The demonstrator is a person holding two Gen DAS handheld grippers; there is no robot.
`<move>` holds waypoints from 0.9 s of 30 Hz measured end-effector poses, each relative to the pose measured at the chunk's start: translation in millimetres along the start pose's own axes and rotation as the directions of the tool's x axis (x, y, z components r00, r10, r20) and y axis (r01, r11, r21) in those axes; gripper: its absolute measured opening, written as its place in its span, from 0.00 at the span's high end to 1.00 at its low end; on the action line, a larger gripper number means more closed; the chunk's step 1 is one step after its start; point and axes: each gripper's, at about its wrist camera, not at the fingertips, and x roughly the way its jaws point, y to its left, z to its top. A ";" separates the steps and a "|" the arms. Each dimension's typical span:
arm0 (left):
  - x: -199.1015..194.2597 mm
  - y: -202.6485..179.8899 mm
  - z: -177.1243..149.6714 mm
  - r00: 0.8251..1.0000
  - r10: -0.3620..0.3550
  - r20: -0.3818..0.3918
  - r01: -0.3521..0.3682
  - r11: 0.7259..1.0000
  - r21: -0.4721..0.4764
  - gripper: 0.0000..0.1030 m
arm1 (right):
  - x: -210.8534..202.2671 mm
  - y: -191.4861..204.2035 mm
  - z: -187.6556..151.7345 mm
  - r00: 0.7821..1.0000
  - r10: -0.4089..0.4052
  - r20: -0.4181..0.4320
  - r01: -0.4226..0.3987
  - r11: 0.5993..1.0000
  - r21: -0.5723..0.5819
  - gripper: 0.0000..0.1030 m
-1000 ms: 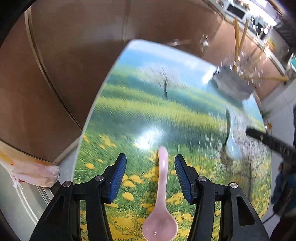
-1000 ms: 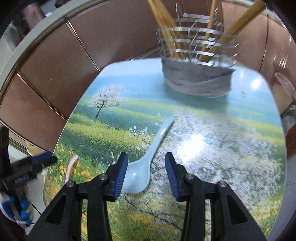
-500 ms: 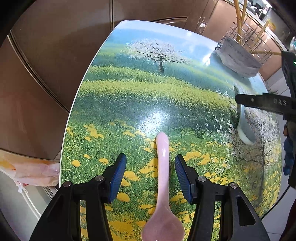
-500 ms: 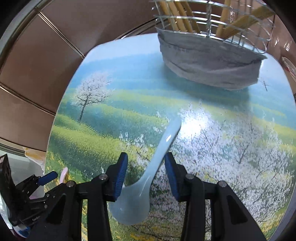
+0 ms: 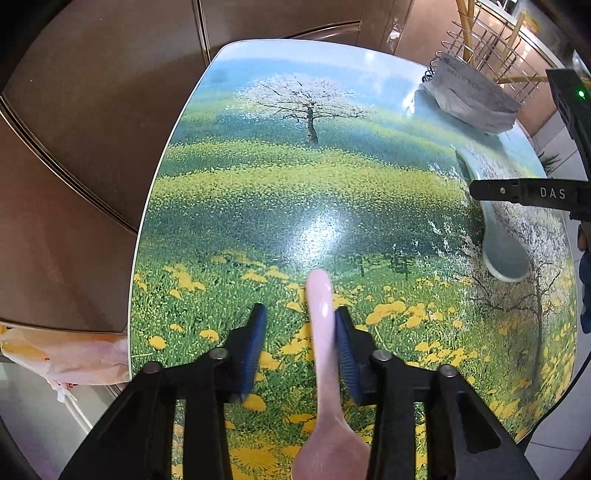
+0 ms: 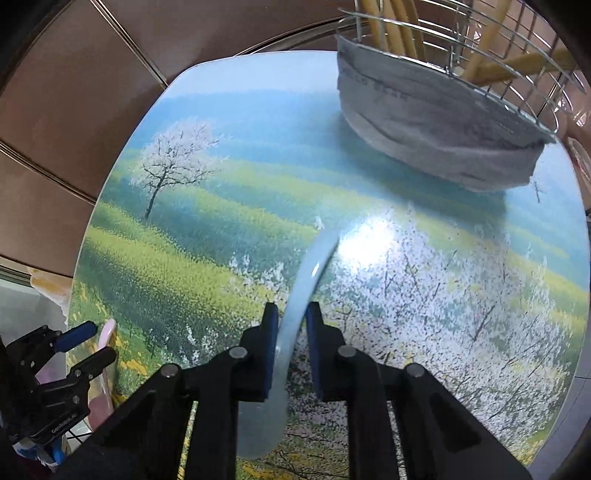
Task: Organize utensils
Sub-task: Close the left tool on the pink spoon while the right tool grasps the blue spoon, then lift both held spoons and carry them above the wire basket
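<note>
A: Left wrist view first. What do the left tongs [image 5: 298, 347] show?

B: They stand apart around the pink spoon [image 5: 325, 373]; the handle touches the right pad only, with a gap on the other side. The spoon lies on the meadow-printed surface [image 5: 280, 192], bowl toward the camera.

A: And farther right?

B: The blue spoon [image 5: 502, 251] lies there, near the wire rack [image 5: 491, 48].

A: Right wrist view?

B: The right tongs [image 6: 290, 332] are nearly together around the blue spoon [image 6: 295, 306]; whether they are actually clamped, I cannot tell. Chopsticks [image 6: 384, 26] stand in the rack [image 6: 480, 51], wrapped with grey cloth [image 6: 436, 125].
</note>
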 end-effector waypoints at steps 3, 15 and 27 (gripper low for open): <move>0.0 2.6 1.2 1.000 -0.031 -0.007 0.031 1.000 -0.007 0.86 | -4.5 -3.9 -7.3 0.999 0.039 0.030 -0.039 0.999 0.005 0.91; -26.8 8.1 -8.9 0.987 -0.094 0.130 0.101 0.993 -0.052 0.88 | -54.0 -8.0 -47.7 0.945 0.177 0.274 -0.156 0.983 -0.096 0.92; -80.3 -3.1 -0.3 0.948 -0.131 0.289 0.150 0.988 -0.043 0.88 | -114.4 -4.3 -83.2 0.873 0.164 0.460 -0.103 0.983 -0.155 0.94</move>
